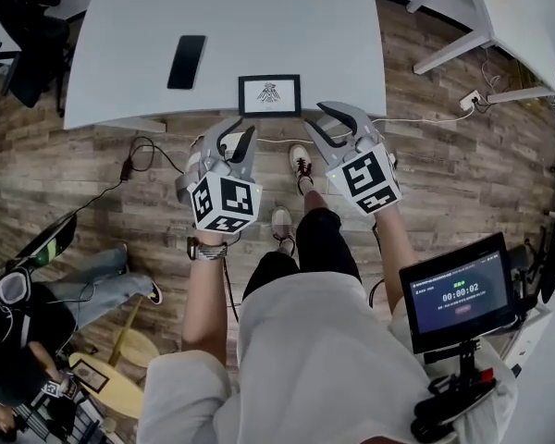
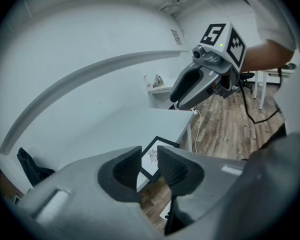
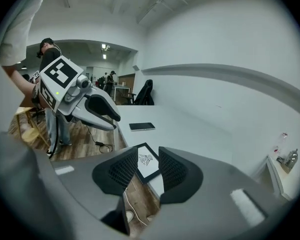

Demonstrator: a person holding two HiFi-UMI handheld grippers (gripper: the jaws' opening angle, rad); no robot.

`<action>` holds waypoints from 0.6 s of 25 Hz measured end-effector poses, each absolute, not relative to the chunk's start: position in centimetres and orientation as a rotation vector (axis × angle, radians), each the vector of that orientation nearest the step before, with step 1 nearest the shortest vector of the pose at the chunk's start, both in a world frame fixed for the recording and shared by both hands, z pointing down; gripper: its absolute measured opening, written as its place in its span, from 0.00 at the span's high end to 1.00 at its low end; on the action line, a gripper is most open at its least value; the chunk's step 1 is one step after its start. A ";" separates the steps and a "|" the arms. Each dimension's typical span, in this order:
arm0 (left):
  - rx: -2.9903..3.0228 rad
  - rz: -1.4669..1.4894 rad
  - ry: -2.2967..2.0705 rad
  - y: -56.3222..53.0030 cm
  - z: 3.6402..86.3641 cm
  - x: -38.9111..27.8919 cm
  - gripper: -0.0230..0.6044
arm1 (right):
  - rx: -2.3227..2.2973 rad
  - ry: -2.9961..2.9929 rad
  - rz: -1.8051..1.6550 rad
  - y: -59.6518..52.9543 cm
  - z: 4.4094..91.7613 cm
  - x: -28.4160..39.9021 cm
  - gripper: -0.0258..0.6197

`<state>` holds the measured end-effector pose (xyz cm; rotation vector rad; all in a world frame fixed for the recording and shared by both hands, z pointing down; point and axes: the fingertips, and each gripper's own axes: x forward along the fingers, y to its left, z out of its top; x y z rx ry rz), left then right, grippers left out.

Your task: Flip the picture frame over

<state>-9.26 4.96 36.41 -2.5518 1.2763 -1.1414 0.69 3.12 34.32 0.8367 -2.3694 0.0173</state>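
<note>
The picture frame is black with a white picture and a small dark drawing, face up. It lies flat at the near edge of the white table. My left gripper hovers over the floor just short of that edge, left of the frame, open and empty. My right gripper is open and empty too, just right of the frame and near the edge. In the left gripper view the frame shows through the gap of the left gripper. The right gripper view shows the frame beyond the right gripper.
A black phone lies on the table left of the frame. A black chair stands at the far left. Cables run over the wooden floor. A person sits at lower left. A small monitor stands at lower right.
</note>
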 end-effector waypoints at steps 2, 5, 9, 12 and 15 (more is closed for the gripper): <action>-2.561 -1.157 1.247 4.3 37.8 -9.1 0.80 | 0.812 -2.348 0.009 2.7 35.8 0.5 0.76; -2.556 -1.197 1.183 3.5 39.9 -8.7 0.80 | 0.769 -2.332 -0.013 2.2 38.1 0.1 0.76; -2.551 -1.235 1.110 3.1 42.6 -8.3 0.80 | 0.719 -2.299 -0.059 2.0 40.6 -0.4 0.76; -2.537 -1.261 1.074 3.0 44.3 -8.5 0.80 | 0.690 -2.284 -0.095 2.0 42.2 -1.2 0.76; -2.486 -1.305 1.028 2.9 46.0 -8.8 0.80 | 0.657 -2.259 -0.155 2.1 43.8 -1.7 0.76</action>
